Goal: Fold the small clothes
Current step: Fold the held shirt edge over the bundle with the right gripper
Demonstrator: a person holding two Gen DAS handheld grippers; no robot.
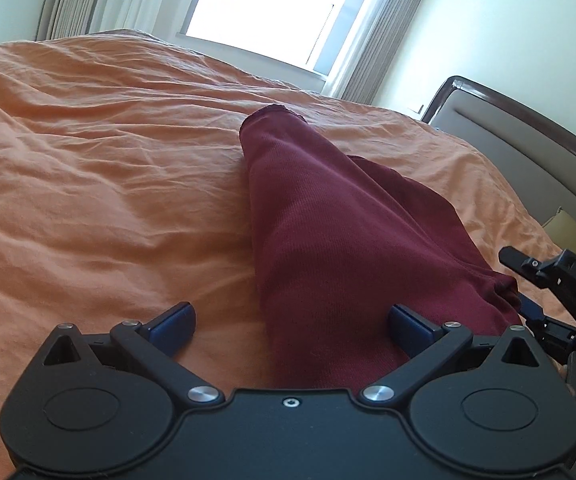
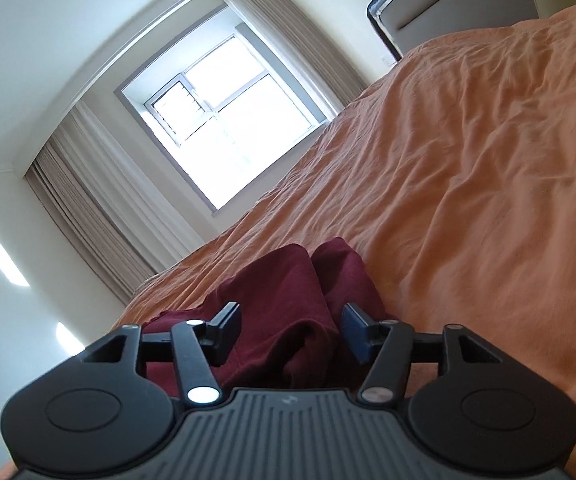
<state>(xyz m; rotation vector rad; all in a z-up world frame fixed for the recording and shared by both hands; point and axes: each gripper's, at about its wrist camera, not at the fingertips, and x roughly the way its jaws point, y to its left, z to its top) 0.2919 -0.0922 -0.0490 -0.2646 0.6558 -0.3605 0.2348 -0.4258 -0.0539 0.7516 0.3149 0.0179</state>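
Observation:
A dark red garment (image 1: pixel 328 232) lies on the orange bedspread (image 1: pixel 100 184), stretched away from me with its far hem open. My left gripper (image 1: pixel 292 326) is open, its blue pads spread wide; the near end of the cloth lies between them, against the right pad. My right gripper (image 1: pixel 528 300) shows at the right edge, at the garment's bunched right corner. In the right wrist view the right gripper (image 2: pixel 292 334) is open, with folds of the red garment (image 2: pixel 280 296) lying between its fingers.
A padded headboard (image 1: pixel 528 148) with a dark frame stands at the right. A bright window (image 2: pixel 224 128) with beige curtains (image 2: pixel 88 216) is beyond the far bed edge. The orange bedspread (image 2: pixel 488 184) stretches wide to the left of the garment.

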